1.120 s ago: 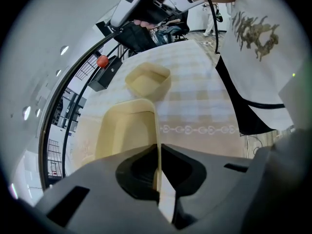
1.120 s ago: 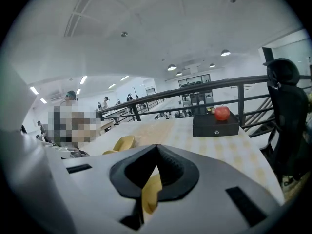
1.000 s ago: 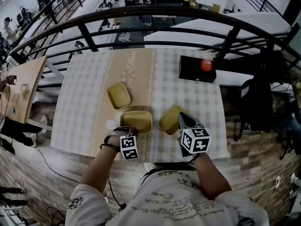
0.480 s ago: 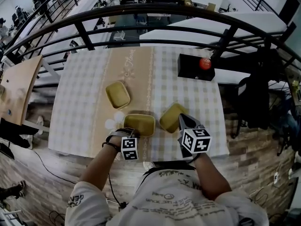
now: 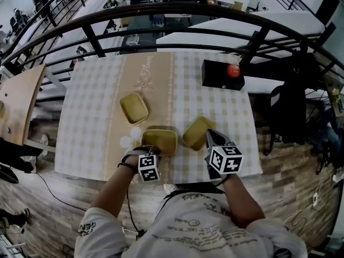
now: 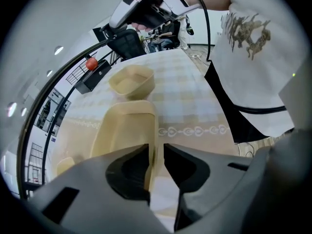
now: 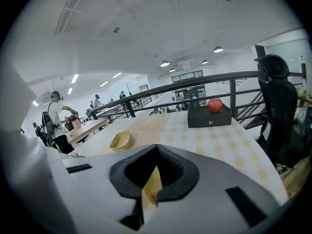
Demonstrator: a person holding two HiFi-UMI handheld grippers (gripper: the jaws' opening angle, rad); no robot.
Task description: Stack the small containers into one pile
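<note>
Surface (image 5: 97, 101) in checked cloth, its tan band bearing pale script too small to read; open cloth runs ahead of both claws to the far edge. Black box (image 5: 219, 80): well ahead of the right claw (image 7: 156, 147), near the far right edge. Middle container (image 5: 159, 140): by the near edge, one wall pinched in the narrowly set left claw (image 6: 156, 145). Right container (image 5: 194, 132): tilted, rim clamped in the fully closed right claw. Far container (image 5: 134, 107): ahead-left of the left claw, apart. Apple (image 5: 233, 70): red, atop the box.
</note>
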